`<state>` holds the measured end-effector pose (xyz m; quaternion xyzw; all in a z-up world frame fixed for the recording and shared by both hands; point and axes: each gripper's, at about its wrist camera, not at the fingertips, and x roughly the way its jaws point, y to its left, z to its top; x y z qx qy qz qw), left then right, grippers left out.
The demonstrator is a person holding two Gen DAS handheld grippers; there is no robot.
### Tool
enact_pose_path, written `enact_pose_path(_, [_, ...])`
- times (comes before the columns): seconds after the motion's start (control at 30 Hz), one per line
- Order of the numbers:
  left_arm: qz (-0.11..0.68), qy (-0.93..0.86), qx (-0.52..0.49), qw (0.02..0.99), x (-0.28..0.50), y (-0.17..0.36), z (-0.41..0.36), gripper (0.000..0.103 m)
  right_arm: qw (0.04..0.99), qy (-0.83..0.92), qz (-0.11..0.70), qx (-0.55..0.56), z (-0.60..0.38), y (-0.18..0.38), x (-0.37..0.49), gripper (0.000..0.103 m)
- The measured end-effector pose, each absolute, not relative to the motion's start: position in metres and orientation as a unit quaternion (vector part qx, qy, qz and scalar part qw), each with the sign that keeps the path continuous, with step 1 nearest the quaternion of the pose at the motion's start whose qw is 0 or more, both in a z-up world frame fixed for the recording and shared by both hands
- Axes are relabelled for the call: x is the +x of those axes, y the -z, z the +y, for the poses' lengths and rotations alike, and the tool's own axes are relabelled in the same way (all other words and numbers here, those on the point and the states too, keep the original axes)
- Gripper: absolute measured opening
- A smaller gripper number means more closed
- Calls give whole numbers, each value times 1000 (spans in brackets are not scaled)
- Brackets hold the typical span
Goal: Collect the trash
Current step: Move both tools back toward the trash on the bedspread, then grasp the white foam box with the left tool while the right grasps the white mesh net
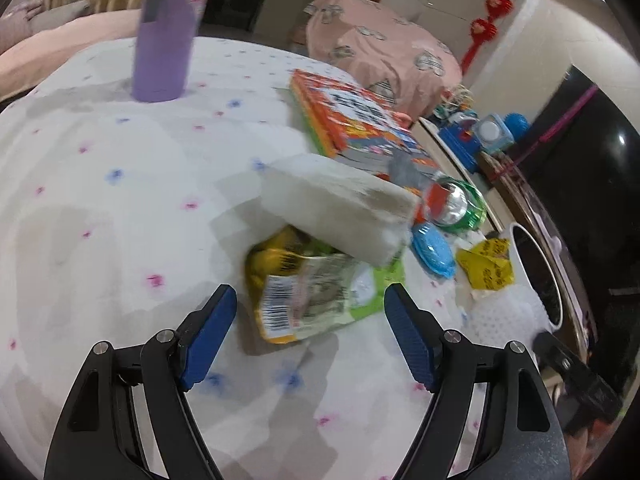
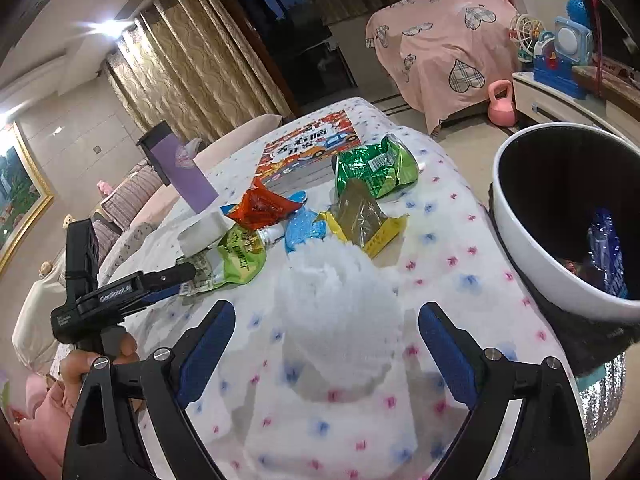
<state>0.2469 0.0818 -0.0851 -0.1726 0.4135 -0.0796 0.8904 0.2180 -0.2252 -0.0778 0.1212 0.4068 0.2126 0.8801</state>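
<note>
A green and yellow snack pouch (image 1: 308, 292) is lying on the flower-print counter (image 1: 120, 208), partly tucked under a white block (image 1: 340, 212). The left gripper (image 1: 310, 320) is hovering with its jaws spread wide on either side of the pouch. The right gripper (image 2: 326, 344) is also gaping, framing a crumpled white tissue (image 2: 340, 300). A white bin (image 2: 532, 236) is standing just beside the counter's edge.

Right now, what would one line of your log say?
left gripper: open at green-yellow wrapper | right gripper: open around white tissue | bin: right
</note>
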Motion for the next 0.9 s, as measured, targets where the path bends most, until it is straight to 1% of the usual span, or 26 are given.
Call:
enact_pose_path(0.03, [410, 86, -167, 892, 245, 83, 78, 78, 879, -213, 408, 121, -225, 79, 220, 90])
enact_pose_path(0.07, [406, 94, -162, 895, 243, 81, 74, 78, 878, -214, 410, 121, -224, 81, 223, 81])
enact_pose_path(0.1, [402, 105, -157, 896, 241, 79, 69, 78, 877, -214, 414, 119, -223, 82, 224, 75])
enact_pose_path(0.13, [402, 118, -154, 895, 238, 77, 64, 78, 876, -213, 416, 117, -223, 83, 225, 63])
enact_pose_path(0.17, [403, 129, -153, 893, 237, 76, 59, 78, 876, -212, 417, 116, -223, 84, 224, 47])
enact_pose_path(0.2, [403, 140, -152, 891, 233, 75, 53, 77, 877, -209, 418, 113, -224, 84, 223, 40])
enact_pose_path(0.23, [404, 157, -151, 888, 227, 73, 46, 77, 878, -208, 416, 110, -225, 84, 221, 30])
enact_pose_path(0.27, [405, 170, -149, 886, 222, 72, 38, 76, 880, -207, 414, 109, -227, 83, 218, 27])
enact_pose_path(0.4, [423, 239, -133, 864, 194, 71, 3, 75, 886, -200, 404, 107, -240, 77, 205, 23])
enact_pose_path(0.5, [408, 231, -101, 878, 180, 60, -8, 75, 889, -192, 401, 111, -254, 74, 197, 23])
enact_pose_path(0.7, [408, 151, -120, 893, 200, 48, 20, 75, 891, -181, 396, 125, -272, 69, 192, 23])
enact_pose_path(0.83, [421, 104, -169, 885, 221, 54, 44, 75, 891, -184, 395, 131, -272, 68, 193, 23])
enact_pose_path(0.87, [424, 97, -179, 882, 224, 56, 48, 76, 890, -185, 396, 131, -270, 69, 194, 23])
enact_pose_path(0.9, [426, 94, -182, 881, 228, 56, 48, 79, 889, -186, 396, 131, -269, 70, 194, 23])
